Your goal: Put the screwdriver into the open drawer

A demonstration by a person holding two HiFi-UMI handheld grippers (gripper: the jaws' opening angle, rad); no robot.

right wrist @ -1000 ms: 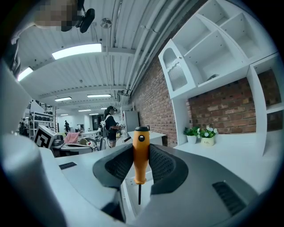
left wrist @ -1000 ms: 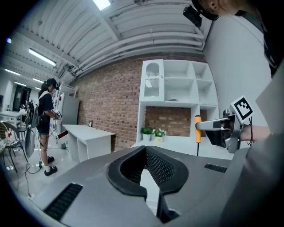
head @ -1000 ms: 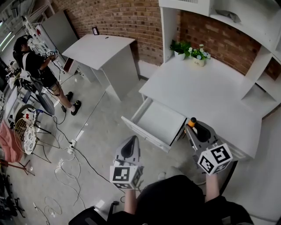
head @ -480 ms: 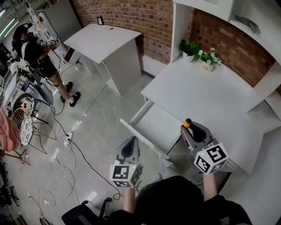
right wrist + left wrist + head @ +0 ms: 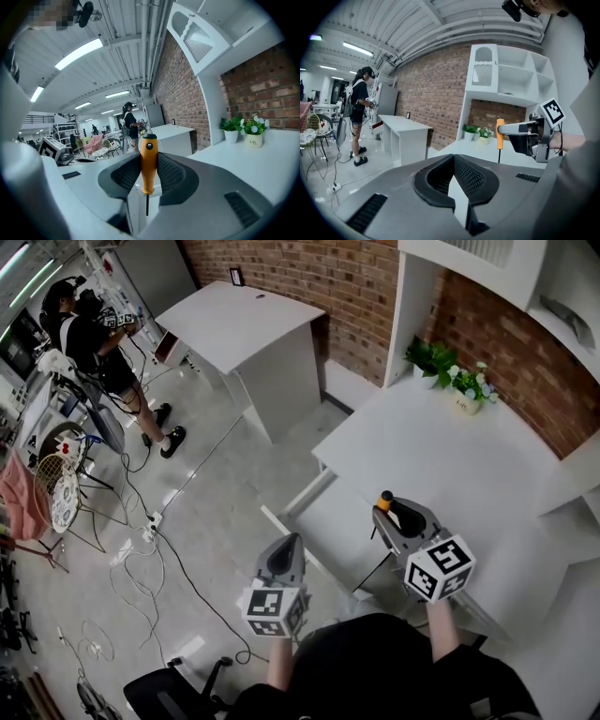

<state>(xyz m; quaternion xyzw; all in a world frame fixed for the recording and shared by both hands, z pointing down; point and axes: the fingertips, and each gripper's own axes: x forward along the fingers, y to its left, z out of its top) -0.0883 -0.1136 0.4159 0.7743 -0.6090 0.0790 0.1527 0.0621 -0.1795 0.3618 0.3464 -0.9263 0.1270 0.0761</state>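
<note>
Step in hand: the carry to the drawer, with release not yet made. The open drawer (image 5: 342, 521) projects from the near-left edge of the white tabletop (image 5: 450, 456). The right gripper (image 5: 382, 514) hangs over it, clamped on the orange screwdriver (image 5: 149, 159), which stands upright with its blade down. The left gripper (image 5: 284, 549), nearer and to the left, has its jaws together and empty. The next move calls for lowering the screwdriver, then parting the jaws. The right gripper hides part of the drawer.

1 overhead, 2 low; desk (image 5: 450, 446) shared
</note>
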